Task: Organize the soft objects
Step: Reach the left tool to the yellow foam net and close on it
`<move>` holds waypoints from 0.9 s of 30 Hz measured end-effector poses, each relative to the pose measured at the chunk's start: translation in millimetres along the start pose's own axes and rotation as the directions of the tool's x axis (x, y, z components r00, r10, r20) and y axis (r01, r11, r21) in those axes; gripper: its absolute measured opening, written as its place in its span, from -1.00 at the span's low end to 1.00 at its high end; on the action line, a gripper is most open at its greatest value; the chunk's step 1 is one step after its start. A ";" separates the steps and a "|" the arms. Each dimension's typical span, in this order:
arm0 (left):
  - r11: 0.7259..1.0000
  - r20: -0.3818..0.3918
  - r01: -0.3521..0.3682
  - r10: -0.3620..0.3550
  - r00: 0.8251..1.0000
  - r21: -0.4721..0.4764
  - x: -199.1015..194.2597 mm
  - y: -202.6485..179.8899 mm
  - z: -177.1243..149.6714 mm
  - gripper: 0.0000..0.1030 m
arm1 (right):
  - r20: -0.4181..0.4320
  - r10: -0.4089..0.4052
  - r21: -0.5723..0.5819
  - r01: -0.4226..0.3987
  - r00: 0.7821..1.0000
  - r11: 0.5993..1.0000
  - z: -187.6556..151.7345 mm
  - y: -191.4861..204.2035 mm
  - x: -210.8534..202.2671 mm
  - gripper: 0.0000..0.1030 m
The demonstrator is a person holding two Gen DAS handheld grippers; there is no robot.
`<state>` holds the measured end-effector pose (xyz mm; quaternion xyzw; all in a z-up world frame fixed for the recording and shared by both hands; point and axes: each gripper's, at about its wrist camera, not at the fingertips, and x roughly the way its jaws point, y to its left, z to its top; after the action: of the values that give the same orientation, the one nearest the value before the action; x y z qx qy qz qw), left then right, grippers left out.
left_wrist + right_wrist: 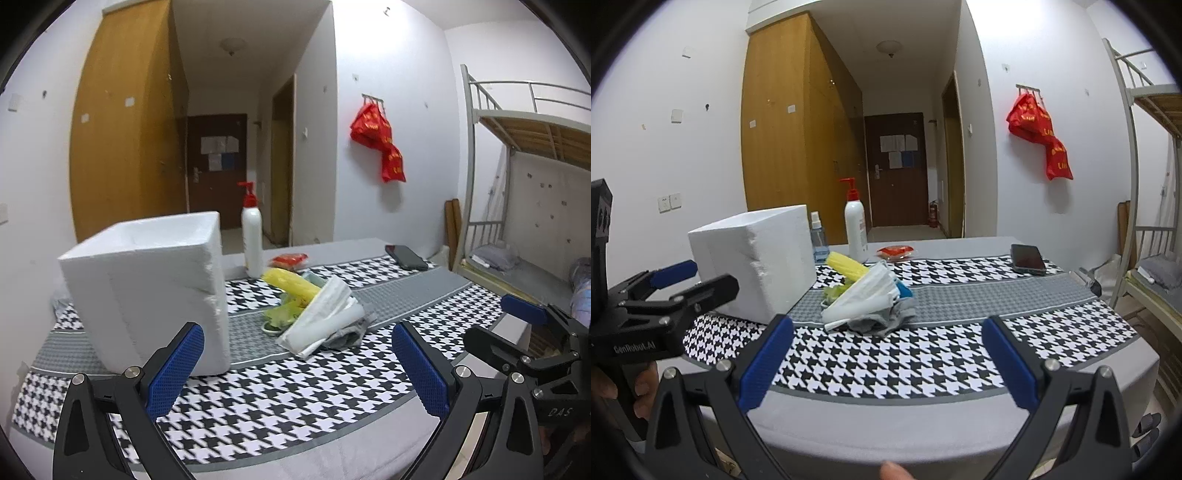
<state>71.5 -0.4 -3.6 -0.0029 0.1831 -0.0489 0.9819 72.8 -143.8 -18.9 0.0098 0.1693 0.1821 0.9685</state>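
A: So where's the soft stuff sitting? The pile of soft objects (pixel 868 299) is seen on the houndstooth cloth (pixel 905 362), just beside the foam box (pixel 757 258), straight ahead of both tools.

B: Both are spread wide, nothing pinched. From the right gripper (pixel 886 360) the pile is dead centre; from the left gripper (pixel 297 365) it's slightly right. The long axis is slanted up-left to down-right, so the right one's probably favoured.

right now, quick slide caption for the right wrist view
Open right gripper faces a pile of soft items beside a white foam box on the houndstooth-covered table.
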 end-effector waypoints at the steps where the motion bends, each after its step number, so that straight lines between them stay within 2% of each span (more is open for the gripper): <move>1: 1.000 -0.011 0.009 -0.009 1.000 0.002 4.4 0.2 1.0 0.98 | -0.004 0.002 0.005 -0.002 1.000 1.000 0.7 -1.8 3.3 0.99; 9: 0.998 -0.076 0.066 -0.065 0.995 0.015 34.0 -3.3 7.6 0.98 | -0.038 -0.017 0.006 0.017 0.999 1.000 4.9 -11.9 24.4 0.99; 18: 0.989 -0.158 0.146 -0.140 0.977 0.025 63.6 -9.2 12.1 0.98 | -0.072 -0.052 0.023 0.054 0.996 0.998 7.4 -28.3 43.2 0.99; 27: 0.988 -0.203 0.153 -0.148 0.968 0.009 100.1 -5.2 22.4 0.98 | -0.109 -0.060 0.041 0.064 0.992 0.997 7.8 -41.0 59.1 0.99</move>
<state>172.0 -15.5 -18.5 0.0002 0.2802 -0.1257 0.9517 141.4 -160.6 -34.0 0.0162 0.2254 0.1485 0.9628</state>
